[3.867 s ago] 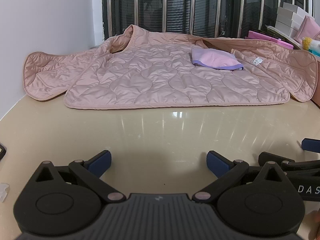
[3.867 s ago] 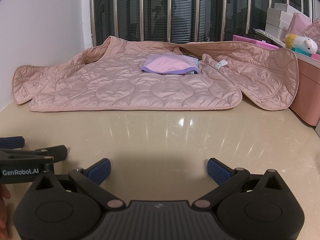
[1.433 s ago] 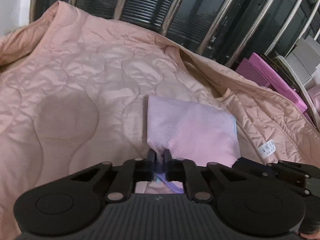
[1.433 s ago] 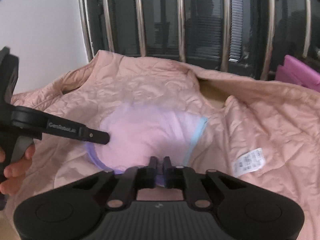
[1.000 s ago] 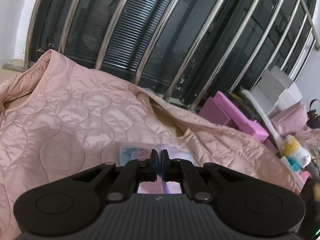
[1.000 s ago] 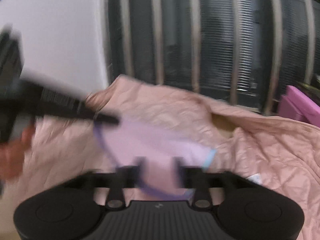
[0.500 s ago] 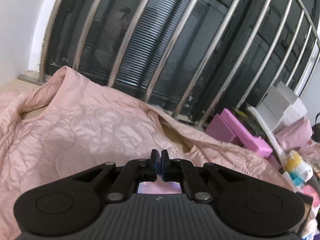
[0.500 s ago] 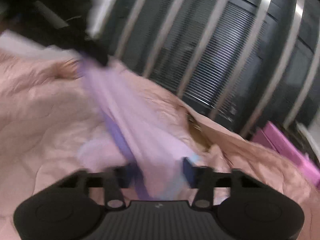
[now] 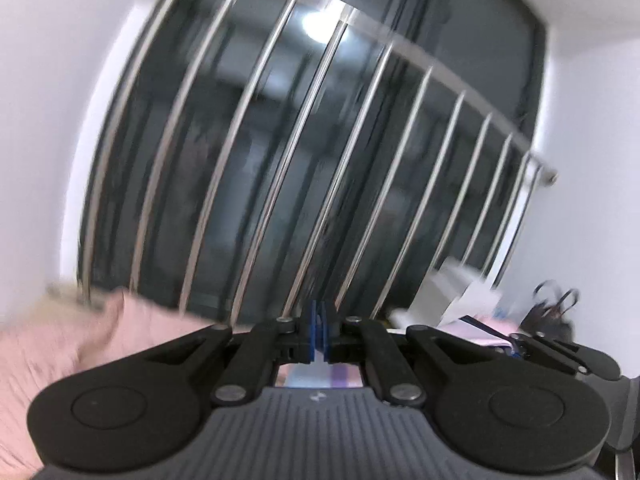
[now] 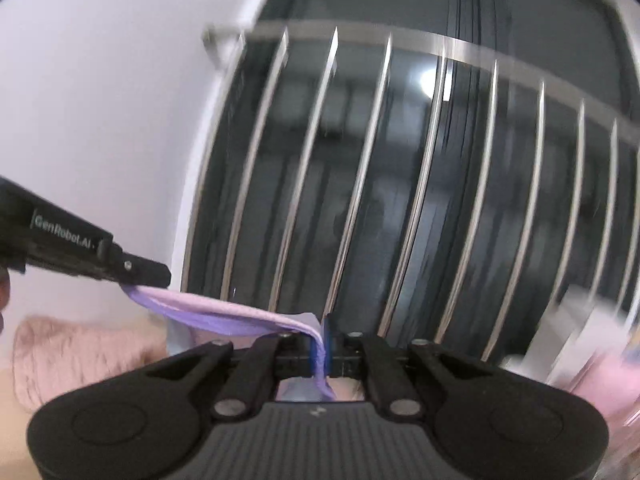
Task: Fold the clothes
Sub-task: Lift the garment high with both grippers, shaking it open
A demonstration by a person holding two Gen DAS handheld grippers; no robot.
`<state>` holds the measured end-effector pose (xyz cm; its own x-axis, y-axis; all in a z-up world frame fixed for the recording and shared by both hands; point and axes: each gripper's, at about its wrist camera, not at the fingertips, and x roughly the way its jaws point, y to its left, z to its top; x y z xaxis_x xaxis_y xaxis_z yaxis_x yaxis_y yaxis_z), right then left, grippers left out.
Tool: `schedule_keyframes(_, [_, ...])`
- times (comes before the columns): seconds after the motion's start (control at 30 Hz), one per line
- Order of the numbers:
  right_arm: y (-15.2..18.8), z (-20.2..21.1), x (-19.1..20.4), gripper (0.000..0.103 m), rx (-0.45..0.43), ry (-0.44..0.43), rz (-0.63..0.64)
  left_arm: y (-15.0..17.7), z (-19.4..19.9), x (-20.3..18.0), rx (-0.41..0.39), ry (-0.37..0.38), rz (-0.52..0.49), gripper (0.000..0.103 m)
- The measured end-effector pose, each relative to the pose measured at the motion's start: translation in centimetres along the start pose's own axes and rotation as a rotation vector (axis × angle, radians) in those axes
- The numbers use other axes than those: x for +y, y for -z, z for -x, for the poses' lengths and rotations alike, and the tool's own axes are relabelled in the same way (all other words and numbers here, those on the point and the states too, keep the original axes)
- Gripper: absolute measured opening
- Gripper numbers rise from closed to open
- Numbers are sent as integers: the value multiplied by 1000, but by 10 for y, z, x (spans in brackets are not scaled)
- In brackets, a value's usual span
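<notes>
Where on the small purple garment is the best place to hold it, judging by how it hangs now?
Probably along its darker purple edge band, one hold toward each end, coming in from the side. The purple garment already spans between the left gripper and the right gripper, both shut on that band, and the cloth hangs below.

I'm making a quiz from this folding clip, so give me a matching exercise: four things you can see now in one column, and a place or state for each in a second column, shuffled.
Things
1. lilac garment
2. pink quilted jacket
3. window bars
4. left gripper

Places or states
A. upright metal rods behind everything
B. lying low at the left edge
C. stretched in the air between both grippers
D. shut on the garment's left end

Pairs: 1-C, 2-B, 3-A, 4-D

The right gripper is shut on the garment's other end.
</notes>
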<state>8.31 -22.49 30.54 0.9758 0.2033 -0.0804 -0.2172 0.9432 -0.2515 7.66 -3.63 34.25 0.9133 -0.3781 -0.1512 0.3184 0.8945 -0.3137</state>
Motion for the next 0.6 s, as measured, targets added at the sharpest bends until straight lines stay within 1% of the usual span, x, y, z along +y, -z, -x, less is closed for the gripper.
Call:
schedule_keyframes(0.17, [-85,109,7,3,-142,21,97,-46,97,-44,-116,27,-69,3])
schedule_keyframes(0.27, [-123,161,18,3,-191,26,153,-66,146,-63,-175,46,-97,3])
schedule_keyframes(0.37, [-151,200,31,3,-230,42,193,-78,179,-71,-198,72,-101,3])
schedule_keyframes(0.43, [-167,219,36,3,-245,44,212,-80,191,-72,-212,70,-109,3])
schedule_keyframes(0.5, [-176,228,41,3,-244,36,231,-81,193,-67,-212,62,-108,3])
schedule_keyframes(0.6, [-182,224,45,3,-222,19,245,-76,178,-51,-180,53,-94,3])
